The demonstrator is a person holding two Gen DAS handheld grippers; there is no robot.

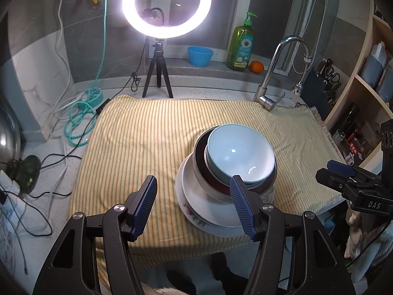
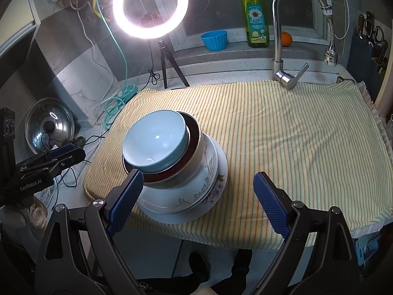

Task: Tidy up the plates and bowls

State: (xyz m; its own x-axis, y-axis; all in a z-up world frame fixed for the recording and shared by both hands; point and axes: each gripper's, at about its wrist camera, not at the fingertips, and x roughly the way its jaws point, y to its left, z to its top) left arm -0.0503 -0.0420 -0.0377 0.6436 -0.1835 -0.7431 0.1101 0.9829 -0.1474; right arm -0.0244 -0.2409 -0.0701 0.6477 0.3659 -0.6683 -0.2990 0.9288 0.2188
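Left gripper (image 1: 194,205): jaws apart, nothing between the blue pads (image 1: 145,205), held above the near edge of the striped cloth (image 1: 147,135), just left of the stack of dishes; right finger overlapping the stack's near rim in the left wrist view, contact not clear. Right gripper (image 2: 199,196): jaws spread wide, empty, above the cloth's near edge, its left pad (image 2: 125,200) in front of the stack's near side, touching or not impossible to tell.

Stack of dishes on the cloth, toward the near edge: flowered plate (image 1: 194,217) at the bottom, white plate (image 1: 196,191) on it, white bowl with a leaf pattern (image 2: 208,169) above, dark red-brown bowl (image 2: 194,135) nested in that, light blue bowl (image 1: 239,152) on top. Upper bowls tilted, leaning toward the left gripper's side.

Cloth spread over the counter (image 1: 56,152). Behind it: lit ring light (image 1: 167,5) on a small black tripod (image 1: 157,73), curved faucet (image 2: 280,36) at the cloth's far edge. On the ledge at the back: blue cup (image 1: 200,52), green soap bottle (image 1: 240,44), orange (image 1: 256,66). Glass pot lid (image 2: 49,125) and tangled cables (image 1: 36,196) off to the left of the cloth.
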